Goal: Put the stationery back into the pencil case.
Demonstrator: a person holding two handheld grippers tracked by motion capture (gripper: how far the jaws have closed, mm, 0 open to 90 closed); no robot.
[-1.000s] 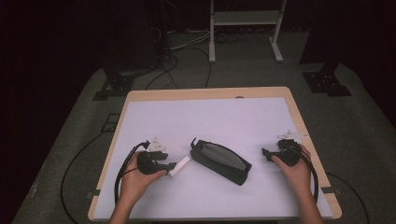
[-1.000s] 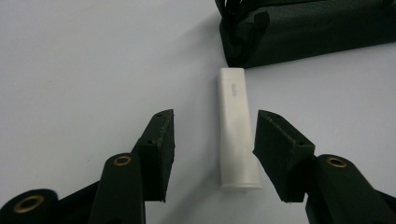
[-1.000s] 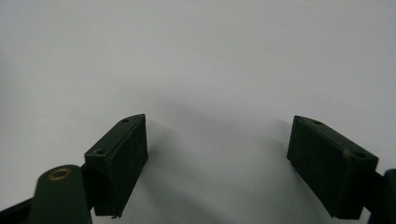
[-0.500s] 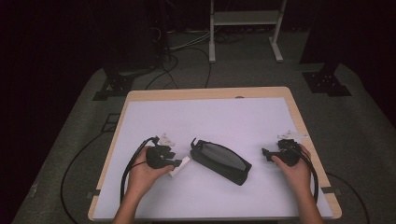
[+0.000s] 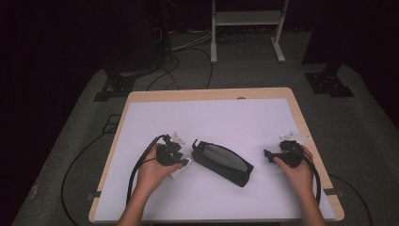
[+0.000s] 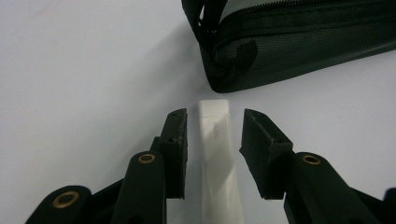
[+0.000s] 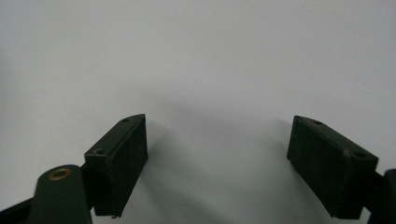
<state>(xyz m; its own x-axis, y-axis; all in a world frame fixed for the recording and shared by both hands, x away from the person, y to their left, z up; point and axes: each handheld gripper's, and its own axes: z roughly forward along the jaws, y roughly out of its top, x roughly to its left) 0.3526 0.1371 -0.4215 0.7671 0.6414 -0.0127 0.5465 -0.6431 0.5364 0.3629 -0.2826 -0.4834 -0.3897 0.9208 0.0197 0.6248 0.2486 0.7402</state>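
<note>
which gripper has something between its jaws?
The left gripper: a white stick lies between its jaws, which have just been closing, gaps still on both sides. The right gripper brackets bare table.

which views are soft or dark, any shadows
High view: table lit, room around it dark. Left gripper view: white stick fairly sharp, pouch soft, shadow under it. Right gripper view: tongs blurred, faint shadows on the white top.

White stick [image 6: 216, 154] near end cut off by bottom edge; black pouch [image 6: 299, 37] cropped top, right
</note>
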